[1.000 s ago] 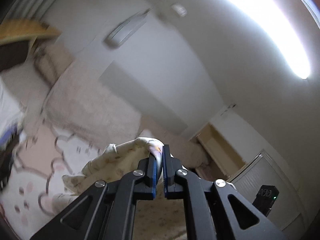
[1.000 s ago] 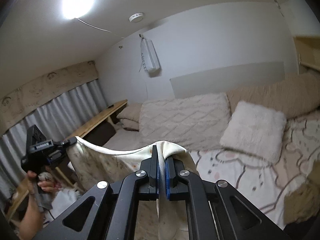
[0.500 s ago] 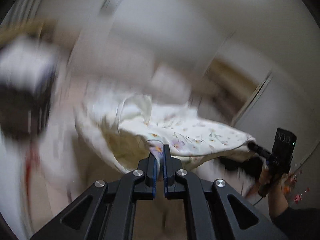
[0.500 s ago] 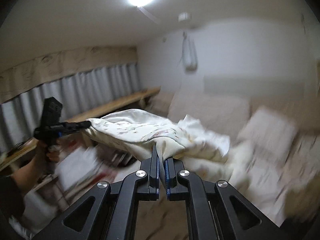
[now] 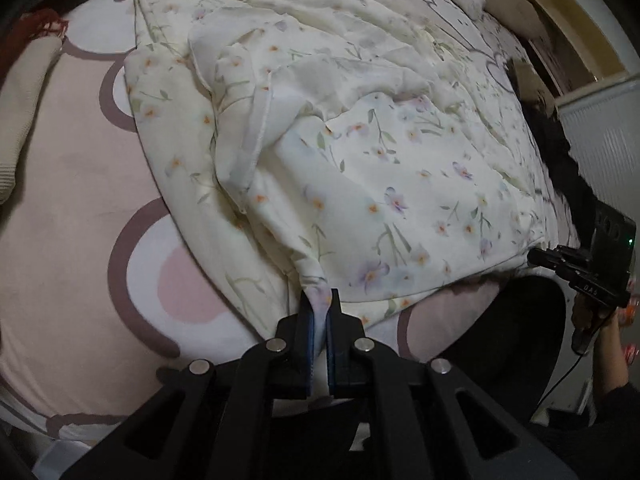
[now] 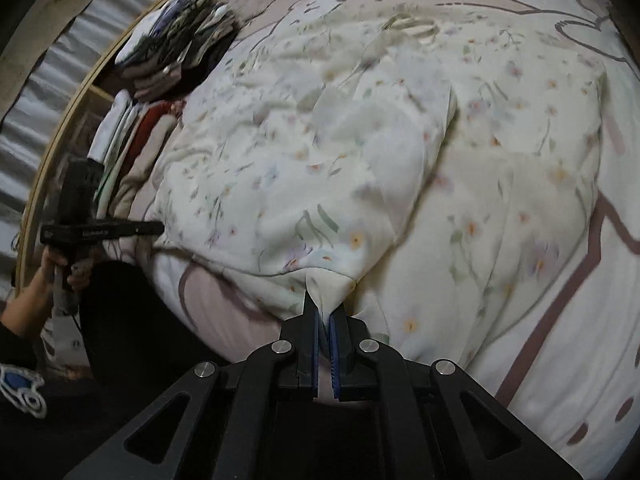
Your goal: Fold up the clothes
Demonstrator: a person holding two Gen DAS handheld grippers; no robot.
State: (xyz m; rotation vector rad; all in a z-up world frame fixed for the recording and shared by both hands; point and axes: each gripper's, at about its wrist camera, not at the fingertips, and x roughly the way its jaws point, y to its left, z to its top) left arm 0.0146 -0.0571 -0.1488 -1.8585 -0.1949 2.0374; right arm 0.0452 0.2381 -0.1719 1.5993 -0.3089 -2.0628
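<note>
Two claws clamped | left claw (image 5: 319, 312) and right claw (image 6: 325, 316) each pinch soft floral garment (image 5: 360, 168) hem | rumpled on patterned bed (image 5: 80, 168)

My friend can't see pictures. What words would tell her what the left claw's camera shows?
The left claw pinches one near corner of a cream flowered garment, which lies spread but wrinkled on a pink-and-white patterned bedspread. At the far right, the right claw, held in a hand, meets the garment's other near corner.
</note>
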